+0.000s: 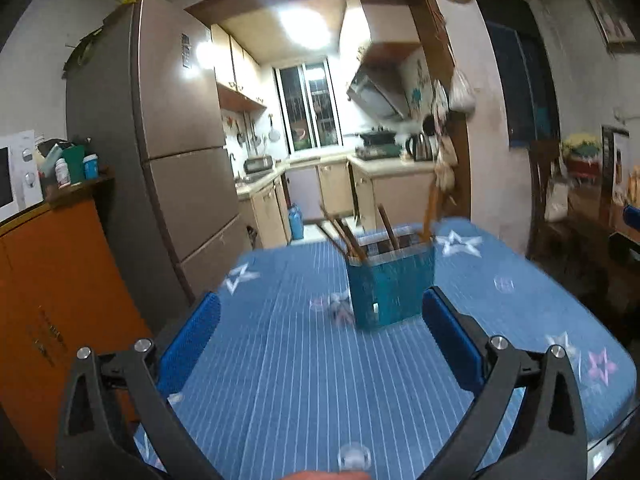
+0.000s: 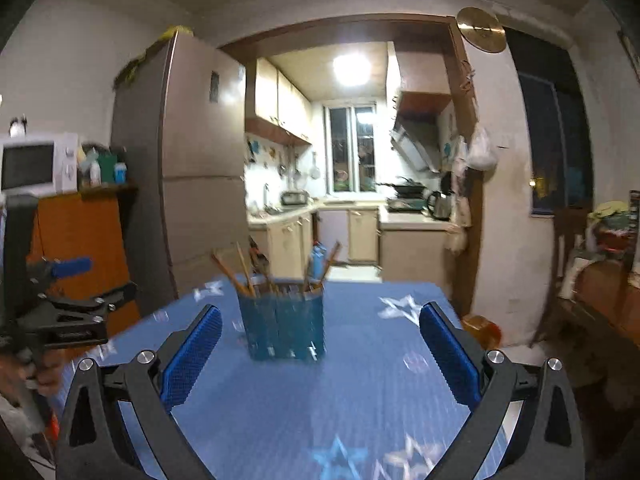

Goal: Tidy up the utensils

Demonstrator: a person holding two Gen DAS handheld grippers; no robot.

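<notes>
Grippers came nearest: the left gripper [image 1: 320, 312] and right gripper [image 2: 320, 320] both stood spread wide, pinching nothing. Beyond them, a teal holder [image 2: 285, 328] stood upright on the blue tablecloth [image 1: 280, 380]. Its brown chopsticks [image 2: 236, 274] rose lengthwise, tips fanning outward.

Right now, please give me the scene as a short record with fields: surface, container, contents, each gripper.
surface: table with blue striped, star-printed cloth
container: teal utensil holder, upright on the cloth
contents: wooden chopsticks leaning outward
left gripper: open, empty, short of the holder
right gripper: open, empty, short of the holder
</notes>
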